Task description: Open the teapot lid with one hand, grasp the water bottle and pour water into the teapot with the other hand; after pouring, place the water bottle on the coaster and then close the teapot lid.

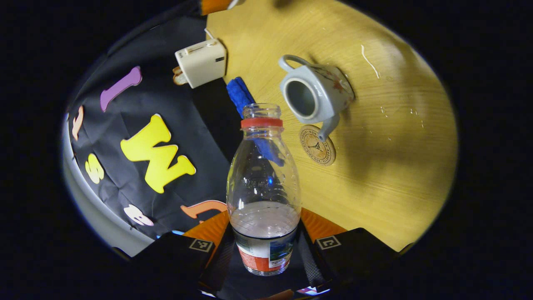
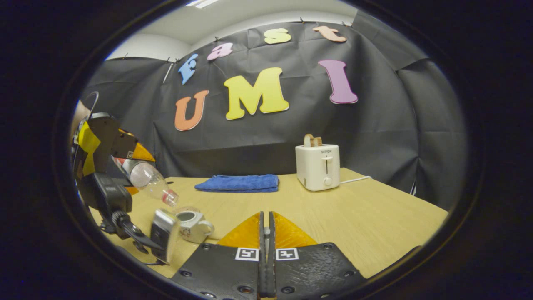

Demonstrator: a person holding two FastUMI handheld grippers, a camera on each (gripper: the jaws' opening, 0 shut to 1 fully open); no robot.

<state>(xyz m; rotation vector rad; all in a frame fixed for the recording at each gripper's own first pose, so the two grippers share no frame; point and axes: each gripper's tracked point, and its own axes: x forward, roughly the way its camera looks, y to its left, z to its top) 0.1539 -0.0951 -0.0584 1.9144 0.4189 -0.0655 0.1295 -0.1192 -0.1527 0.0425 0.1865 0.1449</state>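
A clear plastic water bottle (image 1: 263,179) with a red neck ring and no cap is held by its labelled base in my left gripper (image 1: 264,246), which is shut on it. In the right gripper view the bottle (image 2: 148,177) tilts mouth-down just above the pale teapot (image 2: 192,225), with the left gripper (image 2: 108,166) at the far left. The teapot (image 1: 316,91) stands without its lid, and its spout overlaps a round coaster (image 1: 317,146). My right gripper (image 2: 266,221) is shut on a small pale piece, the lid's knob; the lid itself is hidden.
A white toaster (image 2: 317,166) stands at the back of the wooden table (image 2: 374,216), with a folded blue towel (image 2: 239,183) to its left. A silver device (image 2: 163,233) on a black mount sits in front of the teapot. Water drops (image 1: 370,62) lie beyond the teapot.
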